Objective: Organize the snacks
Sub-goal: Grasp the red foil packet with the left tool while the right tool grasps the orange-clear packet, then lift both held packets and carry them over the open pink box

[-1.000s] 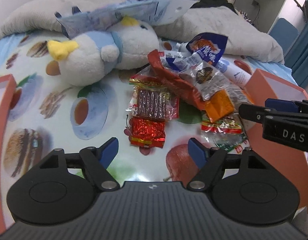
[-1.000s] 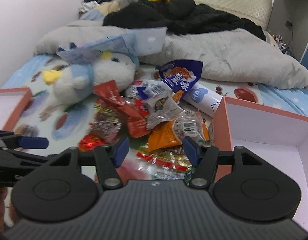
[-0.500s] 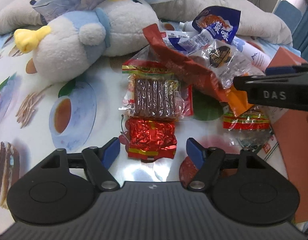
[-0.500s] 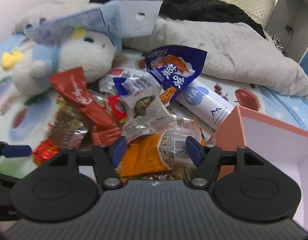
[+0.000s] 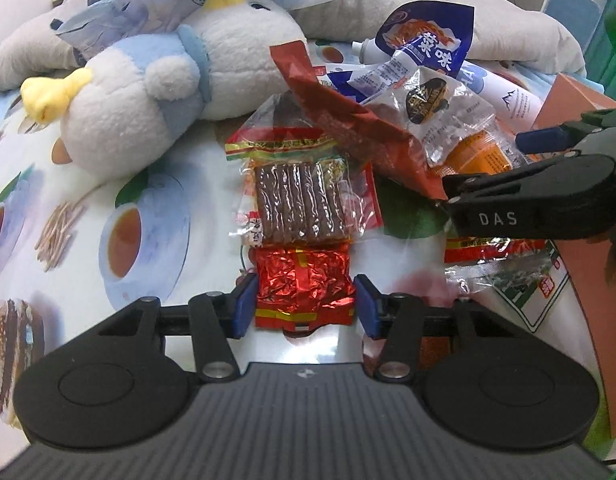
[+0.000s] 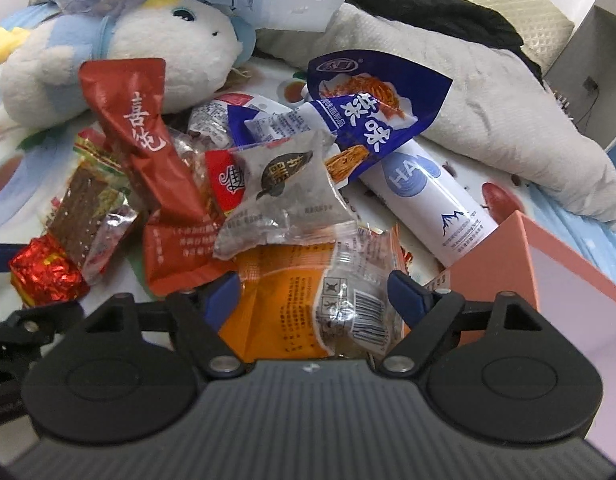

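Snack packets lie heaped on a printed bedsheet. My left gripper point(image 5: 304, 306) straddles a red foil packet point(image 5: 304, 292); its jaws are closing, the blue pads right at the packet's edges, which look unsqueezed. My right gripper point(image 6: 313, 296) sits over an orange packet point(image 6: 284, 300) that lies between its fingers; the jaws are opening and stand wide. In the left wrist view the right gripper's fingers point(image 5: 527, 188) reach in from the right. Beyond the foil packet lies a clear packet of brown bars point(image 5: 304, 200), then a long red packet point(image 6: 148, 160) and a blue bag point(image 6: 371, 120).
A white and blue plush toy point(image 5: 148, 92) lies behind the heap on the left. A white bottle point(image 6: 427, 200) rests beside a pink box point(image 6: 491, 256) at the right. A grey blanket point(image 6: 507, 120) and dark clothes fill the back.
Both grippers came down and closer to the heap. The left jaws narrowed around the red foil packet. The right jaws widened over the orange packet.
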The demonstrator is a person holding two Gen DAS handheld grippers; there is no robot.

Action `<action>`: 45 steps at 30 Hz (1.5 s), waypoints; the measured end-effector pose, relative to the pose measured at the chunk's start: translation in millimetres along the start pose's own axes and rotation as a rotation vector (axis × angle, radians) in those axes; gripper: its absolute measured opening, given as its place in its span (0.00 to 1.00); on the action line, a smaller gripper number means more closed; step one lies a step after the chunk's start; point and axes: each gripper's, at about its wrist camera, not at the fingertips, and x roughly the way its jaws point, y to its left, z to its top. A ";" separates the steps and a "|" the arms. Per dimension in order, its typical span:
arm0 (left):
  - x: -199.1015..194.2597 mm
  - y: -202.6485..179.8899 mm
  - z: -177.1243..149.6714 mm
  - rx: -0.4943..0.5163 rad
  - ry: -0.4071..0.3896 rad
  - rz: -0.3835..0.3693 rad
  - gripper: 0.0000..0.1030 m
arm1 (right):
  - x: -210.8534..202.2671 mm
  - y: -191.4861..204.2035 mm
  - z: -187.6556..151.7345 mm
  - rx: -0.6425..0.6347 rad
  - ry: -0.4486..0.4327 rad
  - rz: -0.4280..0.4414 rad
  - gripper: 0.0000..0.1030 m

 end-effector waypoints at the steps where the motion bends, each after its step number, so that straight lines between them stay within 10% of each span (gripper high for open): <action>1: -1.7 0.3 -1.1 -0.004 0.001 -0.003 0.55 | -1.1 -0.9 -0.7 0.004 0.003 0.013 0.73; 13: -41.6 6.5 -20.2 -0.085 -0.002 -0.008 0.55 | -39.8 3.2 -16.8 -0.005 0.003 0.098 0.45; 29: -125.8 -6.6 -50.1 -0.182 -0.084 0.007 0.55 | -126.6 -15.0 -58.9 0.163 -0.056 0.208 0.43; 45: -125.5 -3.0 18.1 -0.229 -0.033 -0.035 0.55 | -124.3 -34.6 -23.4 0.176 0.041 0.300 0.43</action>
